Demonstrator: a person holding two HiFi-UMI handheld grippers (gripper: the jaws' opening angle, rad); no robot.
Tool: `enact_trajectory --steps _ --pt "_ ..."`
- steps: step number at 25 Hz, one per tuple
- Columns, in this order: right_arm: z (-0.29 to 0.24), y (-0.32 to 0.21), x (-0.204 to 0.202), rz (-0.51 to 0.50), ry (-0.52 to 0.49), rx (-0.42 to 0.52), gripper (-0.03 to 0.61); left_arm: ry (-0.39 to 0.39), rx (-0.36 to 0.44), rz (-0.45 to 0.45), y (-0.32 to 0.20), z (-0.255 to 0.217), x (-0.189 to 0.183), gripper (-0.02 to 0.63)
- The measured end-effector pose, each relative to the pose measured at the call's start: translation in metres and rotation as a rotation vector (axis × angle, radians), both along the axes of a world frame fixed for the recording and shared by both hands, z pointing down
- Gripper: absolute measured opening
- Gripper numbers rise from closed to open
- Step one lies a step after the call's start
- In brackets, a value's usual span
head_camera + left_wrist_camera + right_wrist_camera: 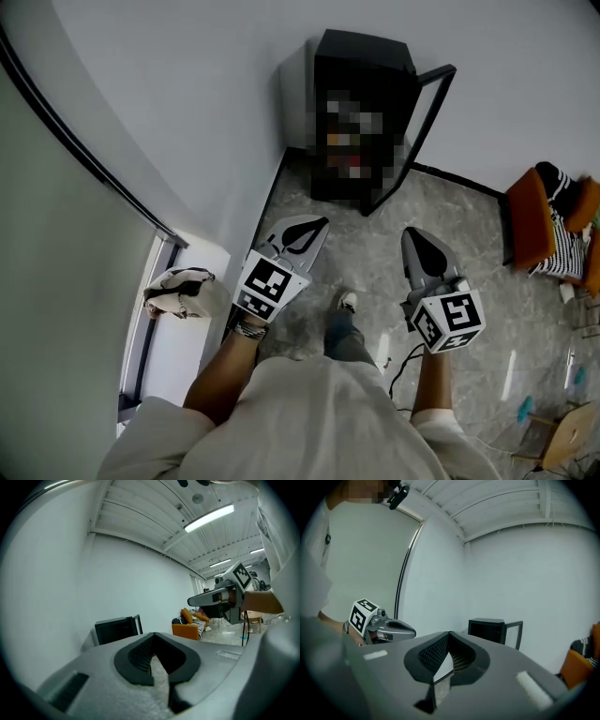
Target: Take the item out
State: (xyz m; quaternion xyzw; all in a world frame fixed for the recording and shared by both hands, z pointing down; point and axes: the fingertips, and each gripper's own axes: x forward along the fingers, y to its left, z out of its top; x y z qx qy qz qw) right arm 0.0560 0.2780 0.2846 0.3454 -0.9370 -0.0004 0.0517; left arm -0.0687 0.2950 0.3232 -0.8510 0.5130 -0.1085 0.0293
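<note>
We stand facing the black cabinet [361,112], which sits on the floor [459,220] against the far wall [187,94]. Its door [433,117] is swung out to the right, so the interior opens toward us. We judge that the item to be taken out lies inside this cabinet. The contents are obscured, so we cannot tell what the item is or on which level it rests.

The left gripper [314,225] is held low at the near left. Its jaws are pressed together with nothing between them. The right gripper [415,234] is held at the near right, about level with the left one. Its jaws also meet at the tips and carry nothing. Both grippers point toward the cabinet and are well apart from it.

We judge that the jaws are kept together because no grasp is due at this range. The step in hand is the approach, and removal is not yet begun.

The cabinet is low, so the next move calls for stepping closer and lowering the body. One pair of jaws must then be spread before reaching in. The door edge on the right is a likely snag for the right gripper.

An orange seat [530,220] with a striped cushion [562,248] stands at the far right, off the line of approach.
</note>
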Motion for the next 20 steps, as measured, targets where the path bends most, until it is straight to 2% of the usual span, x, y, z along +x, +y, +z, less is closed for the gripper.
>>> enact_trajectory --steps 8,13,20 --pt "-0.003 -0.118 -0.029 -0.053 -0.007 0.005 0.006 -0.013 0.018 -0.049 -0.114 -0.010 -0.028 0.005" --pt "-0.017 -0.185 -0.032 -0.073 -0.010 0.022 0.006 -0.025 0.023 -0.044 -0.182 -0.019 -0.024 0.004" --pt "-0.018 -0.255 -0.027 -0.078 -0.013 0.018 0.006 -0.026 0.026 -0.042 -0.253 -0.025 -0.018 0.005"
